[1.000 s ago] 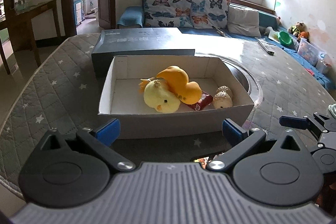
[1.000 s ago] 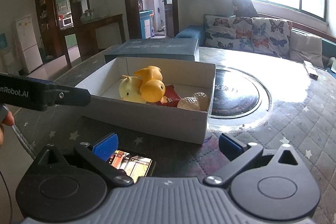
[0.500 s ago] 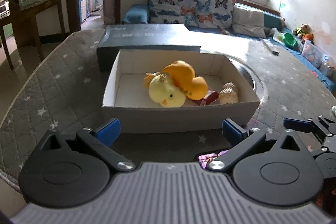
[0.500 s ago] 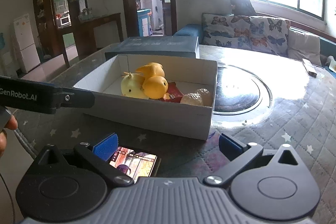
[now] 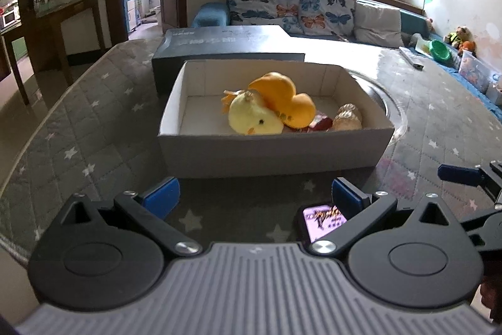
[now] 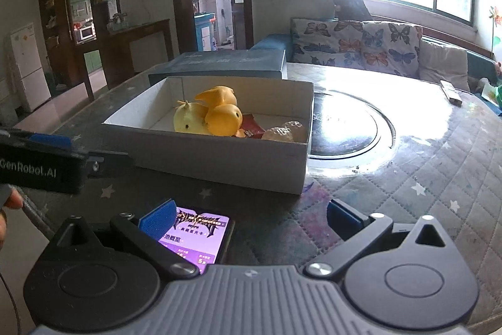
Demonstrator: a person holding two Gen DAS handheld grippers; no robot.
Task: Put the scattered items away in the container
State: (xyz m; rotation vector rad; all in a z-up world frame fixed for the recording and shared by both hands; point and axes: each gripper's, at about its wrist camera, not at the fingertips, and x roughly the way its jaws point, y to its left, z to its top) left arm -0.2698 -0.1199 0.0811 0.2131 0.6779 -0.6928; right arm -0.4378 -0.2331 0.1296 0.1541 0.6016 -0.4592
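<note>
A white cardboard box (image 5: 269,153) (image 6: 219,160) stands on the quilted table. Inside lie a pale yellow plush chick (image 5: 252,120) (image 6: 189,121), an orange plush duck (image 5: 282,96) (image 6: 222,118), a red snack packet (image 5: 320,124) (image 6: 252,126) and a round beige pastry (image 5: 346,116) (image 6: 284,131). My left gripper (image 5: 255,197) is open, held back from the box's near wall. My right gripper (image 6: 249,214) is open too, low over the table. A lit phone (image 6: 196,236) (image 5: 323,220) lies under its left fingertip (image 6: 157,218).
A dark lid or flat box (image 5: 226,47) lies behind the white box. A round dark hotplate (image 6: 345,127) is set into the table at right. A sofa with butterfly cushions (image 5: 291,10) stands beyond. A hand (image 6: 6,209) holds the left tool.
Both grippers have drawn back and lifted a little from the box, so more table and the phone show in front. Both stayed open. The box's contents have not moved.
</note>
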